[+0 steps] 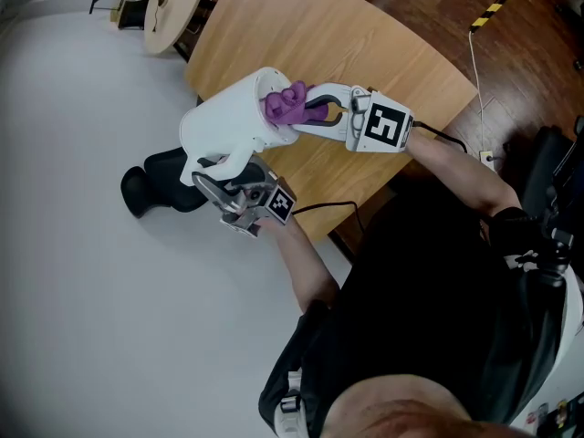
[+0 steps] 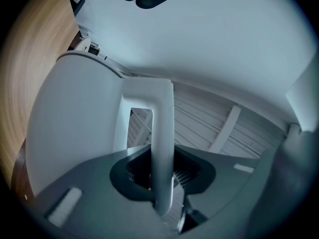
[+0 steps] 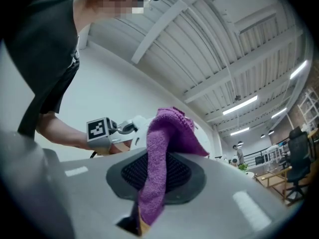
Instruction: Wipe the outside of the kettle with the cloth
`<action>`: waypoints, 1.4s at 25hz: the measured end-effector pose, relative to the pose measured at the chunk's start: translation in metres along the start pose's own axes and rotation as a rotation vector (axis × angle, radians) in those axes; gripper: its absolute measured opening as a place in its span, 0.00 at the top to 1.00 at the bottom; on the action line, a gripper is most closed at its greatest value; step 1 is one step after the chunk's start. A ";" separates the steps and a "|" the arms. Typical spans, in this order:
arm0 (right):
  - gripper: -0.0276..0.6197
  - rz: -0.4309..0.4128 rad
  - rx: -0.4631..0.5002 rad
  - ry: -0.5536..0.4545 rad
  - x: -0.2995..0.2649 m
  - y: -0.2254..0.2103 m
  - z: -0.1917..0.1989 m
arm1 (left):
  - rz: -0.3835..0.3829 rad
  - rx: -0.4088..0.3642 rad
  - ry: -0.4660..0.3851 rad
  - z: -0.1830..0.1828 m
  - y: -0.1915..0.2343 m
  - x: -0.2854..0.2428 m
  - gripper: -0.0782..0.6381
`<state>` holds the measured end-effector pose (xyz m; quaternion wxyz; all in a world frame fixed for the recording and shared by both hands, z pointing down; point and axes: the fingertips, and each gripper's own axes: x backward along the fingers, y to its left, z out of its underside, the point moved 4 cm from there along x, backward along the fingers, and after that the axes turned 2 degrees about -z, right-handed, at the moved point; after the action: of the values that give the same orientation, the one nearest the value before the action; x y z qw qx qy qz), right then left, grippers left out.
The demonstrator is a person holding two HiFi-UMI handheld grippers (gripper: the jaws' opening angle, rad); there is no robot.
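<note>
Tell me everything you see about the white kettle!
The white kettle looks smooth and plastic, with a rounded body and a loop handle. It is tilted near the wooden table edge. The left gripper clamps the handle, and the right gripper holds a fuzzy purple cloth against it.

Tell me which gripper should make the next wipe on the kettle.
Right. The right gripper pinches the purple cloth at the kettle's end, while the left gripper is clamped on the handle, steadying it.
</note>
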<state>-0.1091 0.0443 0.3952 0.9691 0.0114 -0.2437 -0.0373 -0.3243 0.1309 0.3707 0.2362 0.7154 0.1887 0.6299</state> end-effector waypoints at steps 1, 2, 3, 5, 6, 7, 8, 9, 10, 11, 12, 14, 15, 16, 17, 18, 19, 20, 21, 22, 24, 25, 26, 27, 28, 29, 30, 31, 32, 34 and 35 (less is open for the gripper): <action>0.87 -0.013 -0.014 -0.021 0.000 0.007 0.000 | 0.000 -0.003 -0.003 -0.002 0.000 0.000 0.75; 0.87 -0.033 -0.005 -0.045 -0.001 0.015 -0.001 | 0.000 -0.006 -0.008 -0.004 0.000 0.000 0.75; 0.87 -0.063 0.051 -0.063 -0.003 0.023 -0.002 | -0.001 -0.011 -0.013 -0.007 -0.002 0.000 0.75; 0.87 -0.133 0.202 -0.070 -0.005 0.037 -0.002 | -0.001 -0.023 -0.024 -0.013 -0.005 0.003 0.75; 0.87 -0.159 0.234 -0.064 -0.005 0.042 0.001 | -0.001 -0.028 -0.029 -0.015 -0.006 0.006 0.75; 0.87 -0.175 0.230 -0.061 -0.003 0.044 0.004 | 0.000 -0.031 -0.033 -0.017 -0.006 0.008 0.75; 0.87 -0.172 0.181 -0.060 -0.001 0.043 0.006 | 0.001 -0.031 -0.037 -0.019 -0.006 0.009 0.75; 0.87 -0.146 0.085 -0.056 0.003 0.038 0.007 | 0.004 -0.030 -0.040 -0.020 -0.006 0.010 0.75; 0.87 -0.100 -0.032 -0.047 0.007 0.029 0.007 | 0.006 -0.026 -0.042 -0.020 -0.007 0.011 0.75; 0.87 -0.045 -0.130 -0.035 0.011 0.017 0.006 | 0.009 -0.022 -0.041 -0.020 -0.008 0.010 0.75; 0.87 0.011 -0.182 -0.017 0.015 0.003 0.004 | 0.012 -0.019 -0.038 -0.019 -0.009 0.010 0.75; 0.87 0.108 -0.178 0.016 0.021 -0.026 -0.004 | 0.020 -0.012 -0.031 -0.016 -0.012 0.008 0.75; 0.87 0.143 -0.157 0.025 0.023 -0.039 -0.010 | 0.024 -0.008 -0.029 -0.014 -0.013 0.007 0.75; 0.87 0.169 -0.135 0.030 0.024 -0.050 -0.017 | 0.026 -0.004 -0.025 -0.012 -0.014 0.005 0.75; 0.87 0.187 -0.115 0.033 0.023 -0.059 -0.024 | 0.028 -0.001 -0.020 -0.009 -0.015 0.004 0.75; 0.87 0.197 -0.096 0.036 0.022 -0.065 -0.030 | 0.029 0.001 -0.014 -0.007 -0.016 0.003 0.75; 0.87 0.200 -0.078 0.037 0.021 -0.070 -0.035 | 0.031 0.003 -0.010 -0.004 -0.016 0.002 0.75; 0.87 0.192 -0.054 0.034 0.018 -0.074 -0.037 | 0.033 0.005 -0.007 -0.001 -0.016 0.002 0.75; 0.87 0.174 -0.018 0.025 0.014 -0.077 -0.037 | 0.034 0.009 -0.005 0.001 -0.016 0.000 0.75; 0.87 0.149 0.020 0.016 0.009 -0.078 -0.036 | 0.035 0.014 -0.004 0.004 -0.015 -0.001 0.75; 0.87 0.115 0.026 0.020 0.001 -0.072 -0.030 | 0.034 0.017 0.003 0.008 -0.015 -0.006 0.75; 0.87 0.109 0.003 0.026 0.000 -0.067 -0.027 | 0.032 0.015 0.007 0.008 -0.016 -0.007 0.75; 0.87 0.097 -0.006 0.026 -0.001 -0.061 -0.022 | 0.032 0.014 0.008 0.008 -0.016 -0.006 0.75; 0.87 0.078 0.000 0.020 -0.002 -0.054 -0.017 | 0.033 0.015 0.005 0.006 -0.016 -0.005 0.75; 0.87 0.057 -0.001 0.019 -0.003 -0.046 -0.012 | 0.036 0.017 0.000 0.004 -0.016 -0.003 0.75; 0.87 0.038 -0.009 0.023 -0.004 -0.037 -0.006 | 0.040 0.016 -0.004 0.001 -0.016 -0.002 0.75; 0.87 0.015 -0.001 0.024 -0.005 -0.027 -0.001 | 0.042 0.013 -0.006 -0.001 -0.016 0.000 0.75; 0.87 -0.010 0.016 0.020 -0.005 -0.018 0.004 | 0.044 0.008 -0.006 -0.002 -0.016 0.000 0.75; 0.87 -0.028 0.010 0.011 -0.005 -0.010 0.007 | 0.045 0.003 -0.006 -0.003 -0.015 0.001 0.75; 0.87 -0.051 -0.061 -0.017 -0.004 0.007 0.010 | 0.046 -0.006 -0.010 -0.006 -0.015 0.003 0.75; 0.87 -0.069 -0.074 -0.026 -0.003 0.015 0.012 | 0.048 -0.011 -0.015 -0.008 -0.015 0.004 0.75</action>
<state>-0.1161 0.0590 0.4049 0.9638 -0.0166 -0.2539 -0.0800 -0.3309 0.1457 0.3658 0.2265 0.7232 0.1663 0.6309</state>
